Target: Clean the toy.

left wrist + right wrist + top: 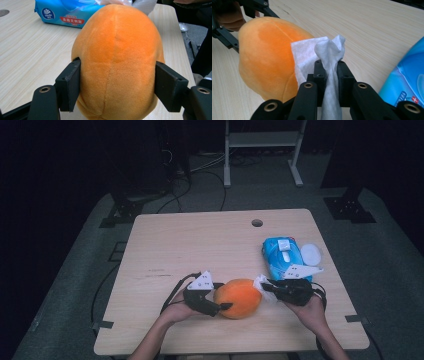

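An orange plush toy (239, 297) shaped like a round fruit lies near the table's front edge. My left gripper (220, 307) is shut on it from the left; in the left gripper view both pads (71, 83) press into the sides of the orange plush toy (117, 60). My right gripper (266, 287) is shut on a white wet wipe (259, 282), held against the toy's right end. In the right gripper view the white wet wipe (325, 60) sticks up from between the jaws of the right gripper (329, 68) and lies on the orange plush toy (267, 52).
A blue pack of wet wipes (282, 256) lies just behind my right hand, with a white round lid (311, 254) beside it. The wooden table (200, 245) has a cable hole (257, 223) near its far edge.
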`<state>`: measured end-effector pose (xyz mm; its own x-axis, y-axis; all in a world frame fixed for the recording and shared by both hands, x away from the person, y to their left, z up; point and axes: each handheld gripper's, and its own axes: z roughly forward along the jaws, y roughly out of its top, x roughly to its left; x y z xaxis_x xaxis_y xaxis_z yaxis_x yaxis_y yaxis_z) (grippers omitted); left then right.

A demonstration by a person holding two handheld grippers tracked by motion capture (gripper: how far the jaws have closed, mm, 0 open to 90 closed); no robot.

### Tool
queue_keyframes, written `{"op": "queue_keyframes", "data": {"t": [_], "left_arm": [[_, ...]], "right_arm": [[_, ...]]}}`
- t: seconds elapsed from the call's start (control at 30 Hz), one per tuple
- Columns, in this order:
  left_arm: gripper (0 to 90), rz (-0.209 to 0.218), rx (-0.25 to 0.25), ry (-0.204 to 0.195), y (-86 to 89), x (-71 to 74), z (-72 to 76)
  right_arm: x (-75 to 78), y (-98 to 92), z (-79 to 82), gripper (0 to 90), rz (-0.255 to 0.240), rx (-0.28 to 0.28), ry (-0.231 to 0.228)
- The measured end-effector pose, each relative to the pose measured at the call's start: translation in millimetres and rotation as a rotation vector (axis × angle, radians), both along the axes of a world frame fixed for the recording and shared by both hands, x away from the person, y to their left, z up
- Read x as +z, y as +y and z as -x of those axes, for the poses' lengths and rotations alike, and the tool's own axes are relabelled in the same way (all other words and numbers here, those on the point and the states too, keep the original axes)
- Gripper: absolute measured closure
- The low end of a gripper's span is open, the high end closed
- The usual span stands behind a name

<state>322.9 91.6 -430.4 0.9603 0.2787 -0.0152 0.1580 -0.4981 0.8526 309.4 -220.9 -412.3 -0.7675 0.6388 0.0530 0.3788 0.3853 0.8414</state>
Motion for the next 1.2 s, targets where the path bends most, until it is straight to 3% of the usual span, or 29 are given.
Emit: {"op": "queue_keyframes", "data": {"t": [0.13,0.3,0.37,0.47,0.53,0.6,0.73,0.8,0.87,0.93,1.0,1.07,1.2], "left_arm": [[29.9,-0.005,-0.001,-0.029,-5.6,4.0,4.7],[32.1,-0.038,-0.022,-0.117,-22.9,14.5,19.1],[33.2,-0.03,-0.008,-0.136,-26.8,17.2,22.5],[34.8,0.009,0.002,-0.135,-23.7,22.2,22.5],[35.3,0.027,0.006,-0.13,-22.6,23.5,22.5],[35.4,0.027,0.002,-0.135,-24.9,23.4,23.1],[35.0,0.019,-0.01,-0.148,-30.4,22.2,26.7],[31.2,0.023,-0.009,-0.138,-29.3,19.8,24.9],[23.7,0.051,-0.025,-0.112,-25.4,16.0,19.9],[16.4,0.103,-0.03,-0.074,-20.2,12.0,13.7],[11.7,0.118,-0.022,-0.05,-15.0,8.2,7.9],[11.0,0.152,-0.03,-0.012,-11.5,3.3,2.2],[9.9,0.177,-0.049,0.06,-15.5,-14.1,-3.8]], "right_arm": [[7.0,9.2,3.8,79.6,-0.021,0.027,-0.02],[21.0,27.3,14.1,79.6,-0.082,0.104,-0.052],[26.1,35.5,19.0,79.3,-0.094,0.144,-0.068],[28.8,40.1,21.5,79.3,-0.071,0.157,-0.094],[28.0,34.1,17.7,79.4,-0.077,0.137,-0.085],[26.7,30.3,15.0,79.5,-0.092,0.122,-0.064],[32.9,42.1,23.5,79.5,-0.078,0.168,-0.09],[34.0,49.0,26.0,79.5,-0.033,0.176,-0.112],[30.3,49.1,24.0,79.5,-0.015,0.177,-0.105],[24.9,44.8,19.9,79.4,-0.021,0.169,-0.08],[23.0,39.0,16.6,79.4,-0.042,0.149,-0.064],[23.5,34.9,14.8,79.5,-0.044,0.139,-0.065],[21.9,31.8,12.3,79.4,-0.049,0.129,-0.062]]}}
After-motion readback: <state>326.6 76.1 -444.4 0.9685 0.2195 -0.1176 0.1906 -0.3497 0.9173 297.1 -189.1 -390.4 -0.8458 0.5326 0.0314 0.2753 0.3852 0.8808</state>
